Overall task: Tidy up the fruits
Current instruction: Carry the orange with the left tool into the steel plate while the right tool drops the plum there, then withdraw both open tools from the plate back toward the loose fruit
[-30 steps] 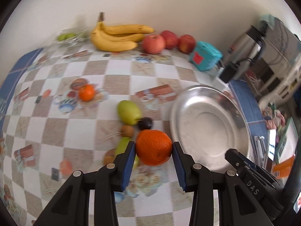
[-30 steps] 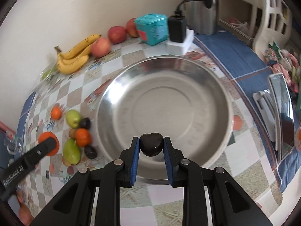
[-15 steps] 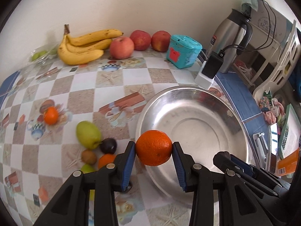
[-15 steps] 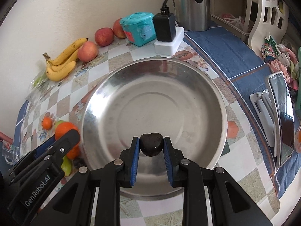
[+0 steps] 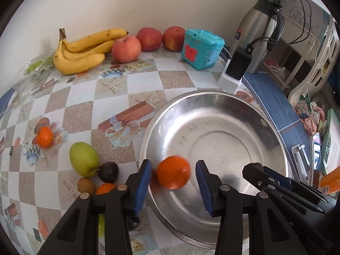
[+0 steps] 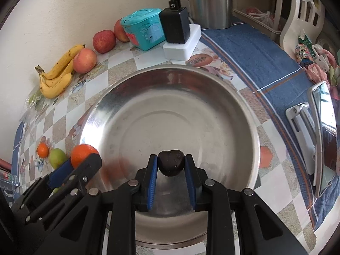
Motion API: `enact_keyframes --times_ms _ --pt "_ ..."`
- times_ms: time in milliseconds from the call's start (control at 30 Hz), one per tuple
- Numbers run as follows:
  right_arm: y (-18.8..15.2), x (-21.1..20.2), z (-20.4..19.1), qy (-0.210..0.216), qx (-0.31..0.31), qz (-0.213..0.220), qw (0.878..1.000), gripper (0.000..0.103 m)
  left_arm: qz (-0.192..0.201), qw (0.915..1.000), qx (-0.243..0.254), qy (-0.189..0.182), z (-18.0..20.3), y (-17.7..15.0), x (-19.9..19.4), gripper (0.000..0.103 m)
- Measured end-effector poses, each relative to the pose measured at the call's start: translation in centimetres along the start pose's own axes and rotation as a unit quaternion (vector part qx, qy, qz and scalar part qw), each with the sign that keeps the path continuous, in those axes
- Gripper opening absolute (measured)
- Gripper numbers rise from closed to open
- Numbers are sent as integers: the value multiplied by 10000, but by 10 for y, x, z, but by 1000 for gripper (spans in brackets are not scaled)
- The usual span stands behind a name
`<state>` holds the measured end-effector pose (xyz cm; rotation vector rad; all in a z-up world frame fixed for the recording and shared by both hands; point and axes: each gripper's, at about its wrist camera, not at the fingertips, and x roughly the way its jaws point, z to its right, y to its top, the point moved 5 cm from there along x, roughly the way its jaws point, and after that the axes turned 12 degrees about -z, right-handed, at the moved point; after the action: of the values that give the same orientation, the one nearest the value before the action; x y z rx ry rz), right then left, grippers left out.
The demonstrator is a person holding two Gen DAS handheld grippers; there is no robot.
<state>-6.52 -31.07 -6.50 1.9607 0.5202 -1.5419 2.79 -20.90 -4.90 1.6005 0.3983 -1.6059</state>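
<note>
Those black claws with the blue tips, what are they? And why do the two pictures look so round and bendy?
They are two grabbing tools, one in each of a person's hands. Each carries a small wide-eyed camera looking along its fingers, which bends the picture.

One picture is from the left gripper. Its jaws have just been opening, and the orange sits loose between them, blurred, over the metal bowl.

The other is from the right gripper, which squeezes a small dark fruit above the same bowl.

On the tablecloth lie bananas, three apples, a green pear, a small orange and a teal toy box.
</note>
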Motion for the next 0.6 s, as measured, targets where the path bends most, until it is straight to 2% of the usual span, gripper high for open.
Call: enact_keyframes --times_ms 33,100,233,333,433,500,600 --pt "0 -1 0 -1 10 3 10000 28 34 10000 -28 -14 -1 1 -4 52" --pt "1 -6 2 -34 51 54 10000 38 82 9998 -101 -138 -4 1 -11 59" --pt "2 -21 4 14 94 207 9997 41 101 9994 -253 -211 -10 2 -25 62" --pt "2 -31 0 18 20 284 9996 46 117 9988 -458 -147 -20 0 -35 68" --pt "0 -40 -5 41 -78 362 9993 47 93 9969 -779 40 -40 -5 -43 79" --pt "-3 -45 -7 64 -124 400 9991 53 65 9934 -1114 259 -60 -12 -46 91" --pt "-8 -46 -11 42 -208 413 9989 56 -85 9867 -1523 567 -88 -23 -45 98"
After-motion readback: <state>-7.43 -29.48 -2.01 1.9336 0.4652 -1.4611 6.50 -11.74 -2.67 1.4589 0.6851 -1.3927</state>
